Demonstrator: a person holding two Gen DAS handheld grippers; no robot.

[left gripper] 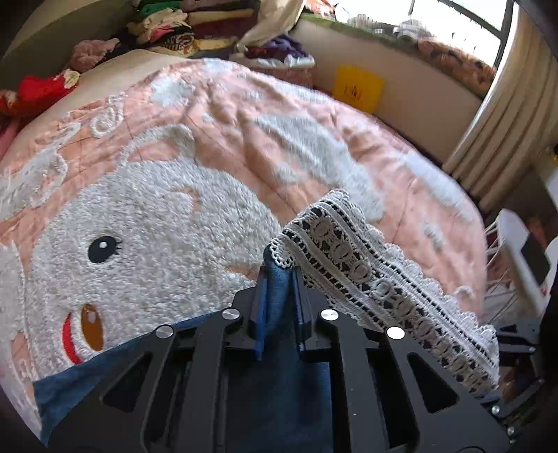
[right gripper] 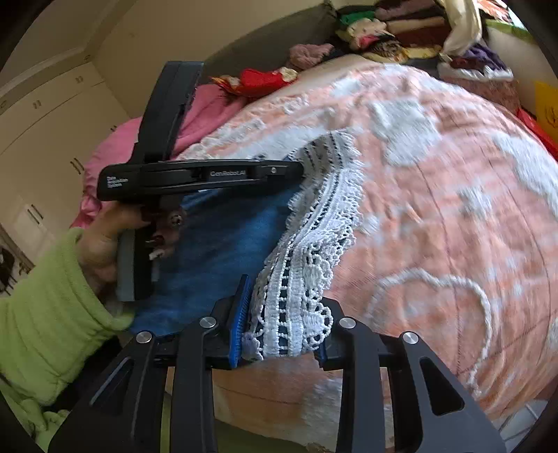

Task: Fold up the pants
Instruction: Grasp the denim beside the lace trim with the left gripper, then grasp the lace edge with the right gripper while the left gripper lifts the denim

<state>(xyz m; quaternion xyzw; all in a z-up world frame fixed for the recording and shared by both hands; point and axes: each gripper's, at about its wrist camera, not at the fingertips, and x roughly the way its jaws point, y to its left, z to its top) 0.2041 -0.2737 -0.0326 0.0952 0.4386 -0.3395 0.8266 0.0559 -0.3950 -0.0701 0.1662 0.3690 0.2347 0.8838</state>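
The pants are blue denim with a white lace hem. In the left wrist view my left gripper is shut on the hem, with denim pinched between its blue pads and the lace trailing to the right. In the right wrist view my right gripper is shut on the lace hem. The denim hangs between the two grippers above the bed. The left gripper shows there too, held by a hand in a green sleeve.
A pink quilt with a white plush animal face covers the bed. Piles of folded clothes lie at the far end. A yellow bag, a curtain and a white rack stand to the right.
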